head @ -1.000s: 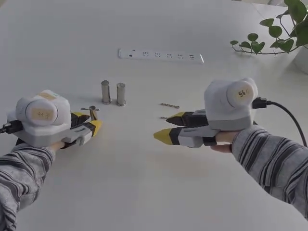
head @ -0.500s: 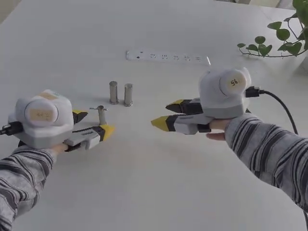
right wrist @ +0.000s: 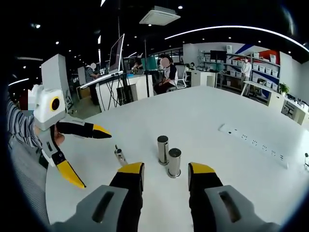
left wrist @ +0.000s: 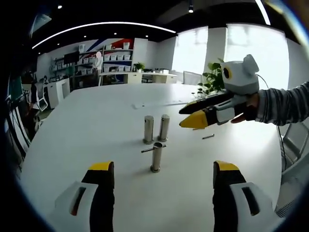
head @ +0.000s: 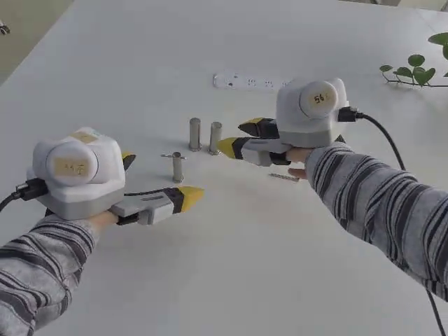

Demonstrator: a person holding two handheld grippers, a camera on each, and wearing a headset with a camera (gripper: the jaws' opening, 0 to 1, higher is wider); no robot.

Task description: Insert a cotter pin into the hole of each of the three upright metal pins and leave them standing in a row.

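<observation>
Two bare steel pins (head: 194, 133) (head: 215, 137) stand upright side by side. A third pin (head: 178, 166) stands just in front of them, with a cotter pin (left wrist: 153, 149) through its top hole. My left gripper (head: 157, 178) is open wide with nothing in it, a little short of that third pin (left wrist: 156, 157). My right gripper (head: 236, 136) is open and points at the two bare pins (right wrist: 163, 149) (right wrist: 174, 162) from their right, tips close to them. A loose cotter pin (head: 283, 177) lies on the table under the right hand.
A white power strip (head: 248, 82) lies behind the pins. Leaves of a green plant (head: 413, 70) reach in at the far right. A black cable (head: 392, 150) trails from the right gripper. The white table (head: 231, 266) is bare toward me.
The left gripper opened, let go of the third pin and drew back, leaving it upright with its cotter pin. The right gripper moved left toward the two bare pins. The head camera shifted.
</observation>
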